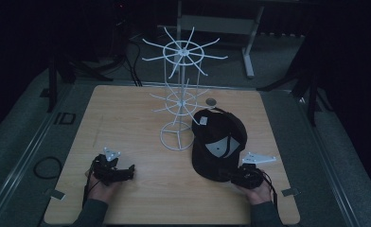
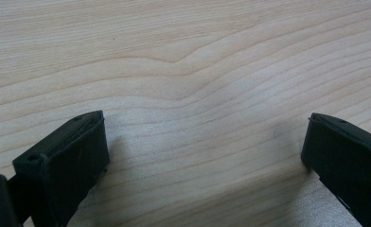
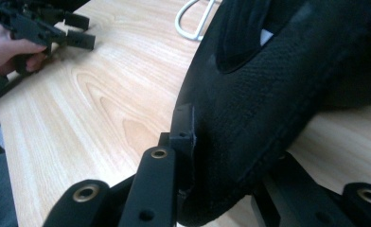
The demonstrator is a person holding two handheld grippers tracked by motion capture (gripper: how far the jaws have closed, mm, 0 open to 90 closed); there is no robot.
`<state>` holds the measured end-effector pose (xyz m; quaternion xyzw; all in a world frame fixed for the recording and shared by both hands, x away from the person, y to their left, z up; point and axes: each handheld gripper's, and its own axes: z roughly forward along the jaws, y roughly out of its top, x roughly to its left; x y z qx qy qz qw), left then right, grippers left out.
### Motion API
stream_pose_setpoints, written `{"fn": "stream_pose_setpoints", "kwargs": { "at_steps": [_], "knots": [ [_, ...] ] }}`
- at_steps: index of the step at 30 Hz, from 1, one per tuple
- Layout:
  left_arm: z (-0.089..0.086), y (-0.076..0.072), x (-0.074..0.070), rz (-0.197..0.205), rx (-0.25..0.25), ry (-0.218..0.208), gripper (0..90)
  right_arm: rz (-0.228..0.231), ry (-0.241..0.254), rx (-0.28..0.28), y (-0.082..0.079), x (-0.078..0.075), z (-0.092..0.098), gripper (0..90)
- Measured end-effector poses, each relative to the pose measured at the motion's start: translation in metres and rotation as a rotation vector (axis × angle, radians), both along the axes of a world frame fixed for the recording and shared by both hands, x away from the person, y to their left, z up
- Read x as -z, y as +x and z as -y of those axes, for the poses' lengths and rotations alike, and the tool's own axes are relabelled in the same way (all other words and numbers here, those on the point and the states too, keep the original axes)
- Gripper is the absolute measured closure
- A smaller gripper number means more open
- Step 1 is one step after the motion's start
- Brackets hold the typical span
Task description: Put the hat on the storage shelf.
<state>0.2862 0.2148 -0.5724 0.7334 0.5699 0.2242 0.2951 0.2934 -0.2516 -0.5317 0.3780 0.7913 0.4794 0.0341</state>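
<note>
The brim of a black cap [image 3: 269,94] is pinched between the two jaws of the right gripper [image 3: 221,189], one jaw set against the brim's edge and the other tucked beneath it, as is seen in the right gripper view. Only the near rim of the brim appears to be caught, so a slip is judged likely if the cap is raised quickly or swung, the crown's weight hanging well beyond the bite. In the high view the cap [image 1: 219,144] is shown lying upside down on the wooden table [image 1: 127,109], its crown just beside the round base of a white wire rack [image 1: 181,80], with the right gripper [image 1: 246,176] at its near end. The rack's thin prongs are spread close above the crown; they could be snagged by the cap, and the light stand could be tipped or dragged, were the lift made straight up or toward it. The left gripper [image 1: 122,172] is held with its jaws parted wide and empty over bare wood, well apart from cap and rack, so no steadying of the stand is on offer from that side.
</note>
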Motion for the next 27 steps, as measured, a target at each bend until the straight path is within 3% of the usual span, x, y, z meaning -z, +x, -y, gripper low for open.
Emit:
{"fn": "stream_pose_setpoints", "kwargs": {
  "at_steps": [14,27],
  "knots": [
    [0.0,0.0,0.0,-0.001,0.0,0.001,1.5,0.027,0.006,0.098,0.015,-0.01,0.006,85.6],
    [0.0,0.0,0.0,-0.001,0.001,0.0,1.5,0.041,-0.032,0.213,0.027,-0.019,0.017,86.5]
  ]
}}
